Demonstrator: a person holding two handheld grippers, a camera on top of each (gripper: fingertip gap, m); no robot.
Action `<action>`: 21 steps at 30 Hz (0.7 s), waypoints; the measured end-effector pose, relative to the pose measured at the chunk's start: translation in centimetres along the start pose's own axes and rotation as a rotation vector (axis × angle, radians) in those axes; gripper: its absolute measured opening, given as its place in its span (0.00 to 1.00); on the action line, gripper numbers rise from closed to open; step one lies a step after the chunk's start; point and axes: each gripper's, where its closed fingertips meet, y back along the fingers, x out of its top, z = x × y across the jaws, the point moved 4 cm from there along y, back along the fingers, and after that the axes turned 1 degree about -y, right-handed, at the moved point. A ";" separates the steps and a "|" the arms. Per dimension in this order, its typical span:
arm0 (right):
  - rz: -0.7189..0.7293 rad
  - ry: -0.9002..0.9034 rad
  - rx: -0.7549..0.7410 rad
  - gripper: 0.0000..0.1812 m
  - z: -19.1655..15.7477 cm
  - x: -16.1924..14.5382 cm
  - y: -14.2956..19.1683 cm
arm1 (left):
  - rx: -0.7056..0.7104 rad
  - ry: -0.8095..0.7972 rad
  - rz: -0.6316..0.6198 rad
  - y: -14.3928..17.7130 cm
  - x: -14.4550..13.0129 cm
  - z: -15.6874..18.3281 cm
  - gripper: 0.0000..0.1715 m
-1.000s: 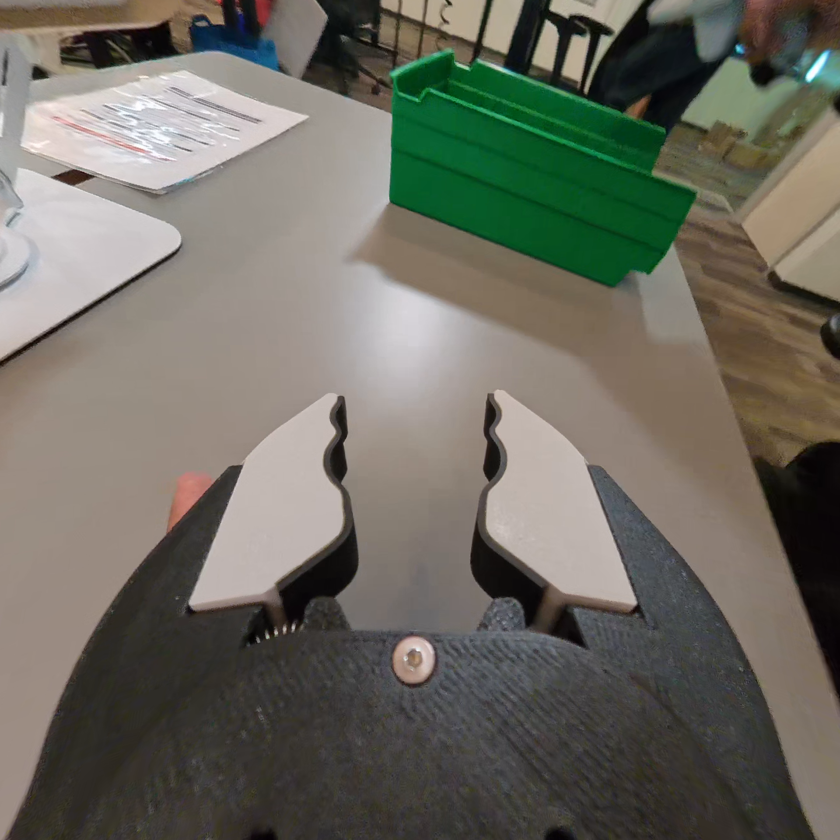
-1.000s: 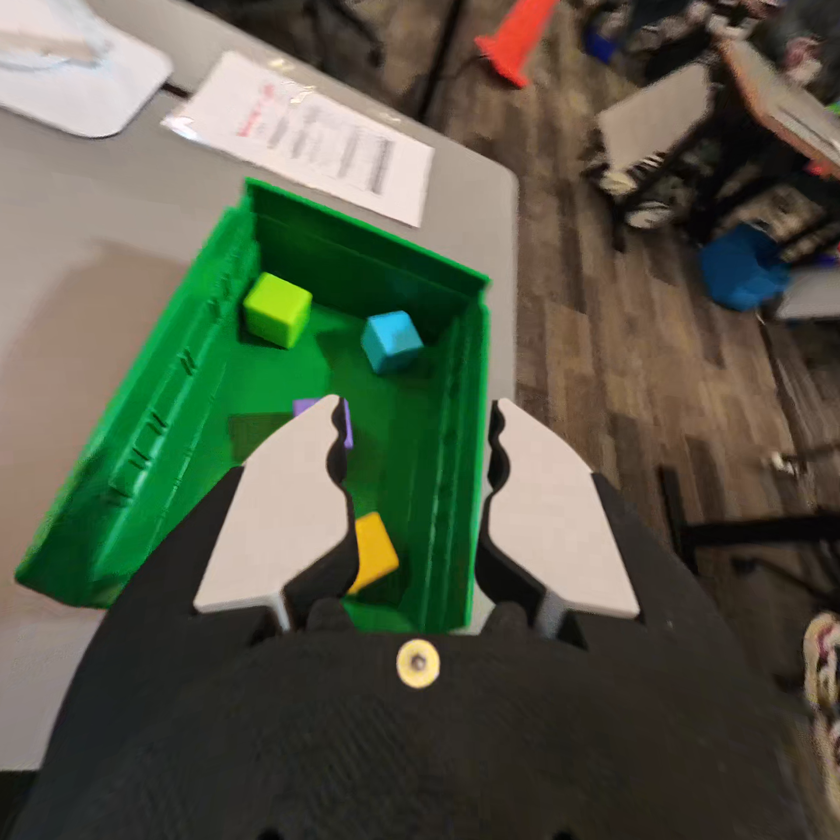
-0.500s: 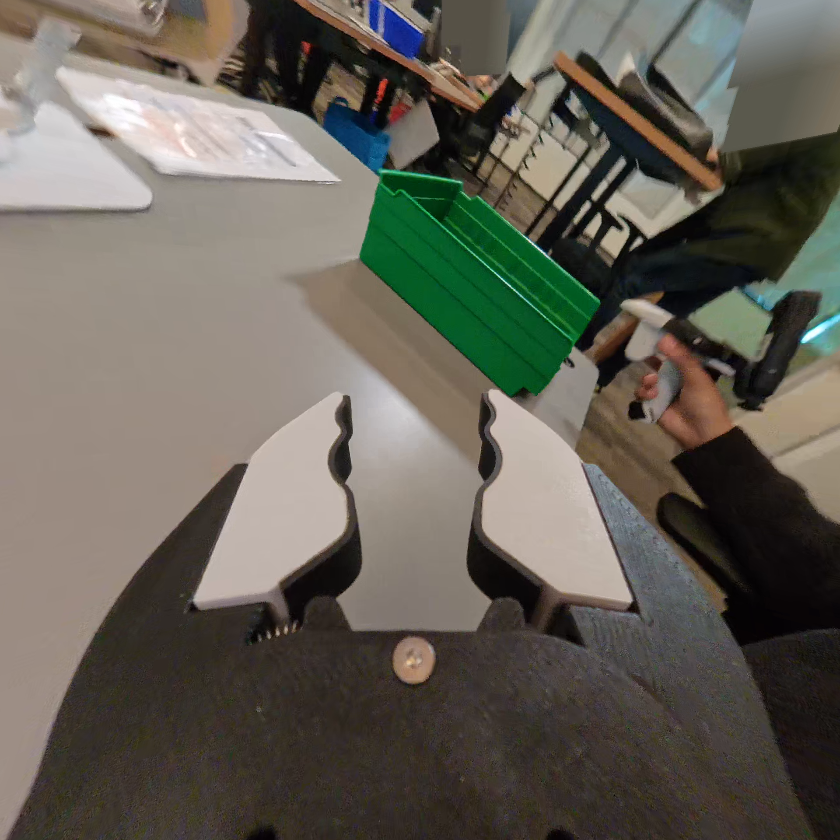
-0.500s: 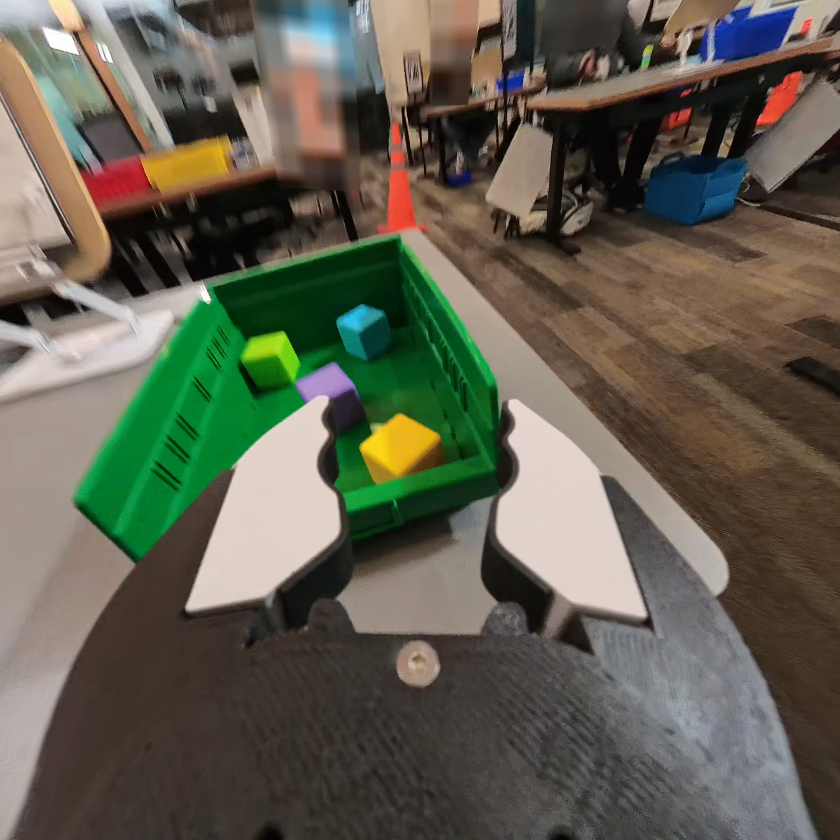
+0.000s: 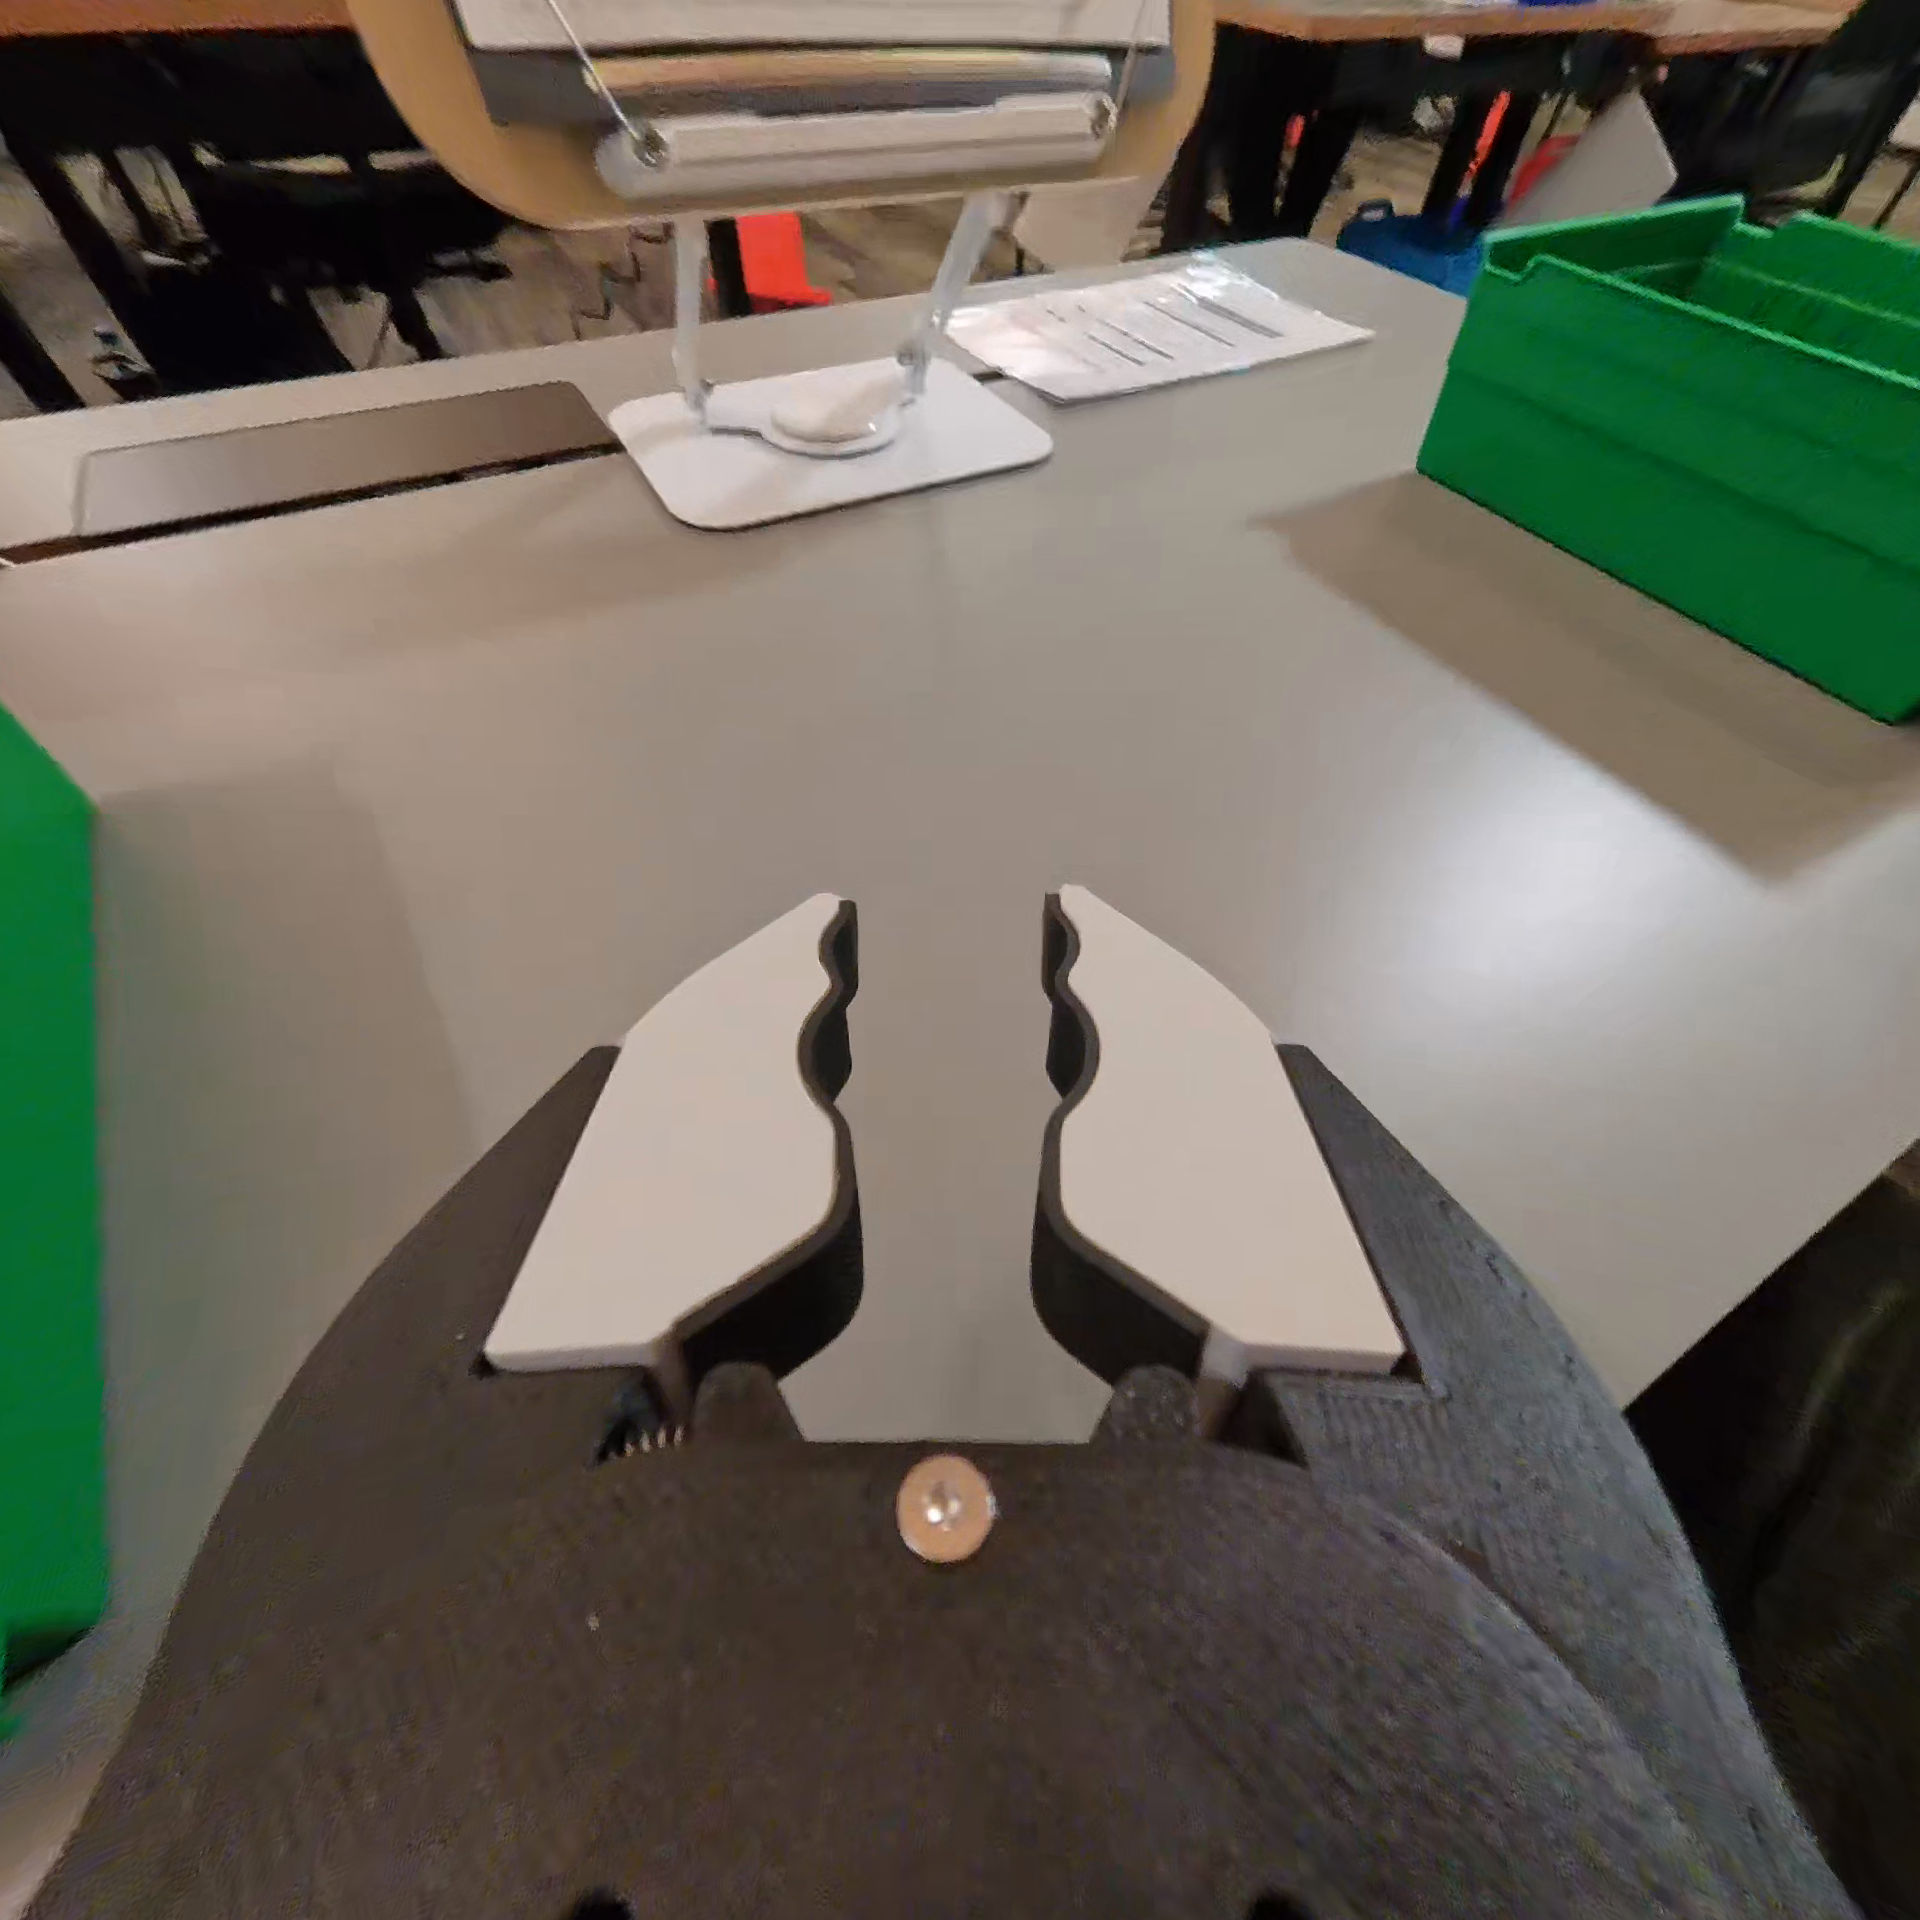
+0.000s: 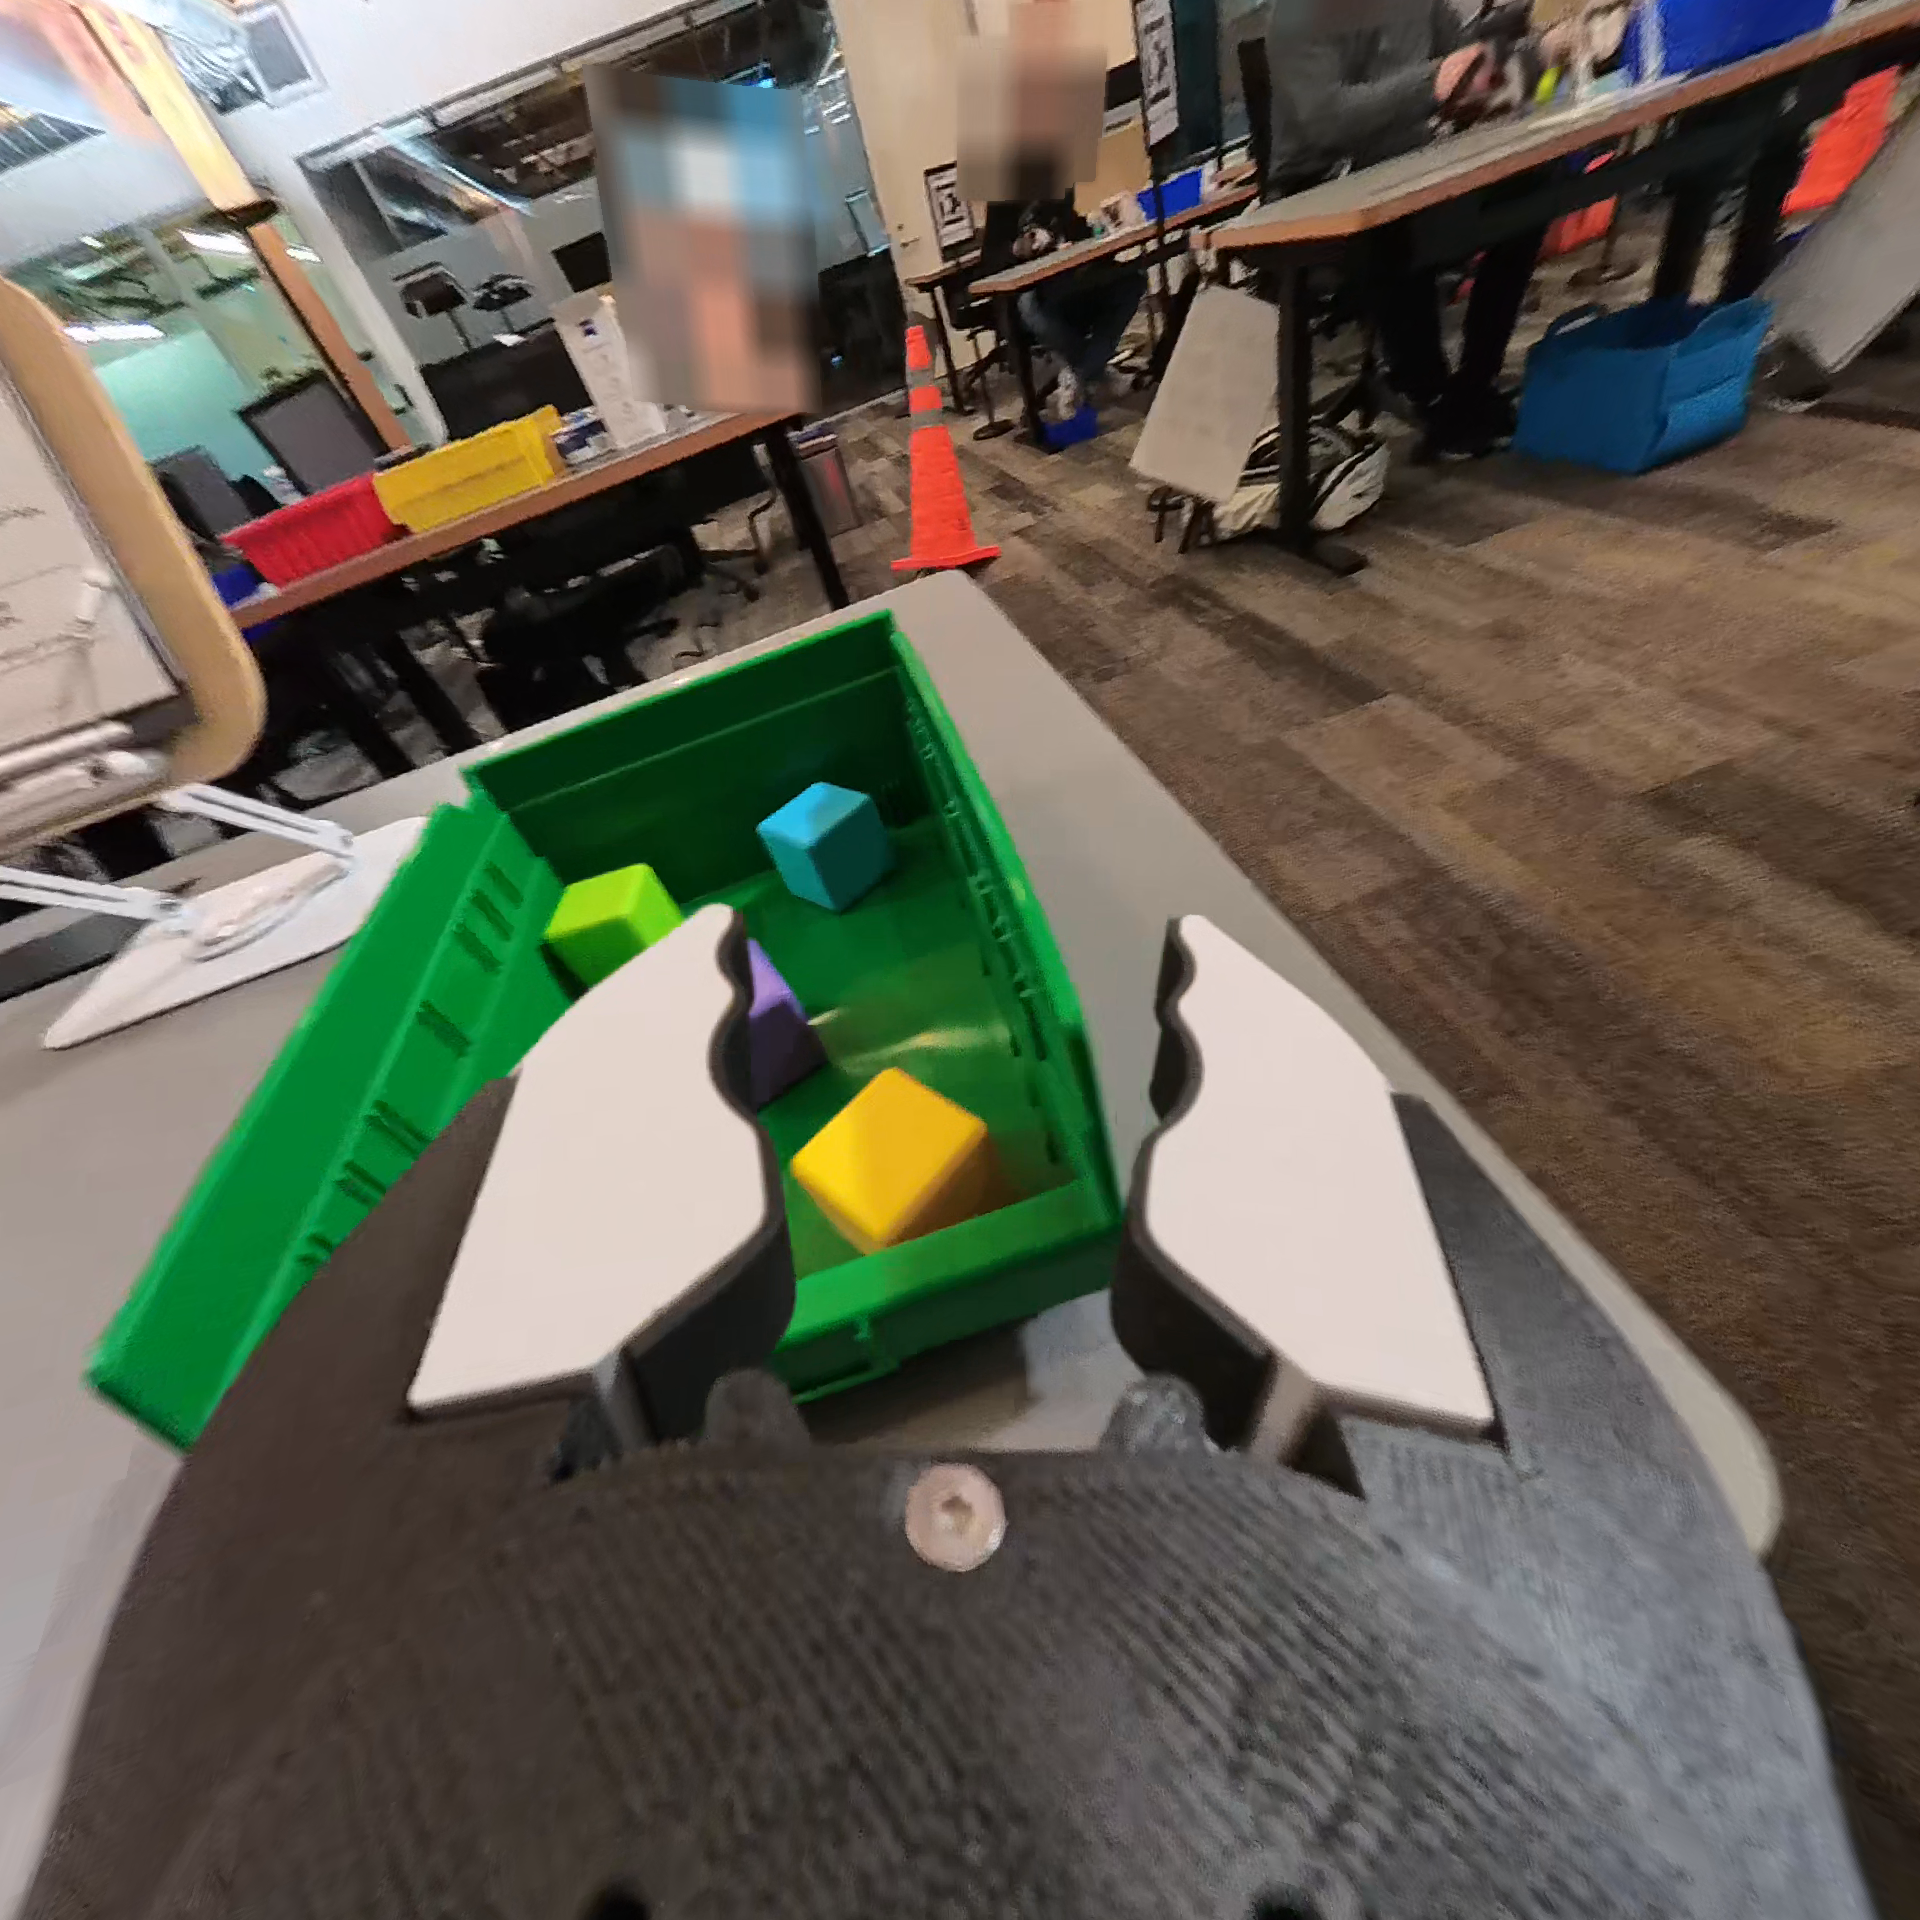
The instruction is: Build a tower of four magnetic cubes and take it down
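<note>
A green bin stands at the table's right end and holds several cubes: yellow nearest, purple partly behind my left finger, lime green and blue at the far end. My right gripper is open and empty, hovering just short of the bin's near wall, above the yellow cube. My left gripper is open and empty above bare grey table. The same bin shows in the left wrist view at the far right.
A white stand base with metal legs holds a wood-framed screen at the table's back. A laminated sheet lies beside it. Another green object is at the left edge. The table's right edge drops to wood floor.
The left gripper has swung left, from facing the bin to facing the stand. The right gripper has dropped from above the bin to a low angle at its near end and opened wider.
</note>
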 end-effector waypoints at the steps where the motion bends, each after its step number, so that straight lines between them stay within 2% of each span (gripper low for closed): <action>1: 0.000 0.026 -0.017 0.40 0.5 0.1 -0.1 | 0.012 0.004 0.019 0.3 0.2 -0.2 0.20; 5: -0.067 0.007 0.001 0.40 1.9 -0.5 -1.7 | 0.042 -0.002 0.049 0.7 0.4 -0.9 0.20; 8: -0.087 -0.099 0.067 0.38 1.9 -1.2 -3.0 | 0.047 0.006 0.024 0.2 0.0 -1.4 0.21; 10: -0.126 -0.108 0.111 0.35 1.4 -1.9 -3.4 | 0.034 0.027 0.013 -0.2 -0.2 -1.4 0.21; 21: -0.186 0.176 0.039 0.24 0.8 -3.4 -3.5 | 0.000 0.046 0.017 -0.2 -0.1 -0.8 0.21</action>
